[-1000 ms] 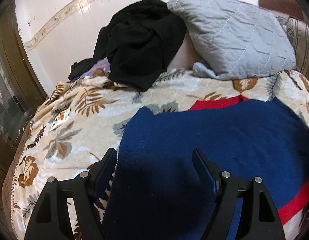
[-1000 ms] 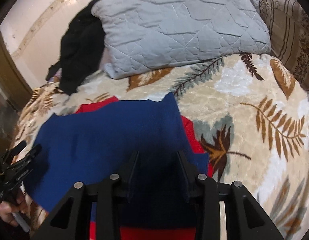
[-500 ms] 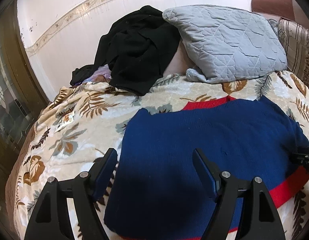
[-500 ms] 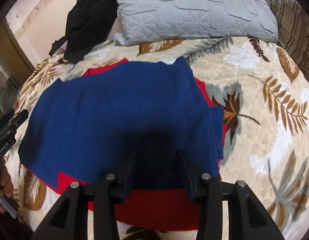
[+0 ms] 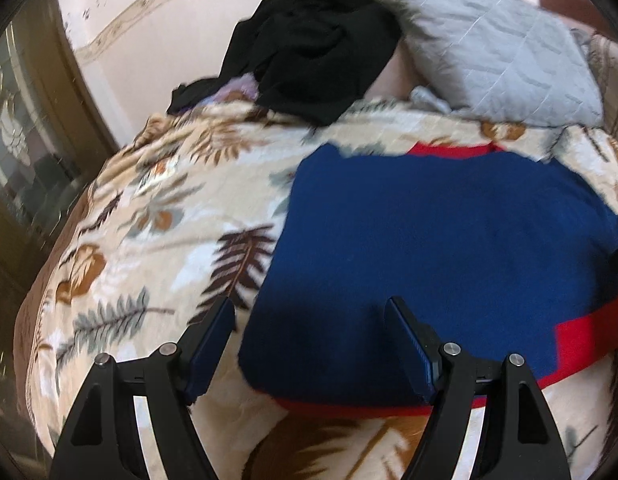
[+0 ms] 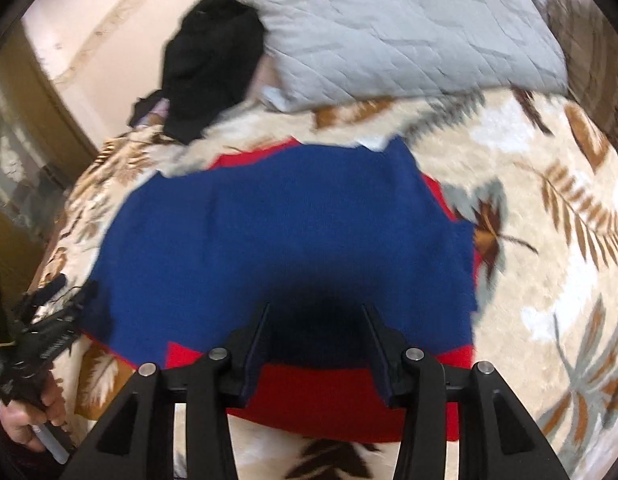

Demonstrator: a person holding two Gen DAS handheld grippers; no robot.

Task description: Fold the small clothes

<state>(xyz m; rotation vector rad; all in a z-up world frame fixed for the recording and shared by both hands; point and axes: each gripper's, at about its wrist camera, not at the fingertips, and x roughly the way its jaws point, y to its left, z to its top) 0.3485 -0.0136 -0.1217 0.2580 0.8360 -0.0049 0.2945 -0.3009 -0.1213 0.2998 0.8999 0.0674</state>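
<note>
We hold our left gripper (image 5: 309, 344) and right gripper (image 6: 317, 344), both released, over a blue-and-red sweater (image 6: 289, 240) on a leaf-print blanket (image 5: 149, 220).

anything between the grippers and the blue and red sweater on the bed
Nothing visible does. The left hand-held gripper and right hand-held gripper are both open right over the near edge of the sweater. The black clothes and grey pillow lie at the far end of the bed, beyond it.
</note>
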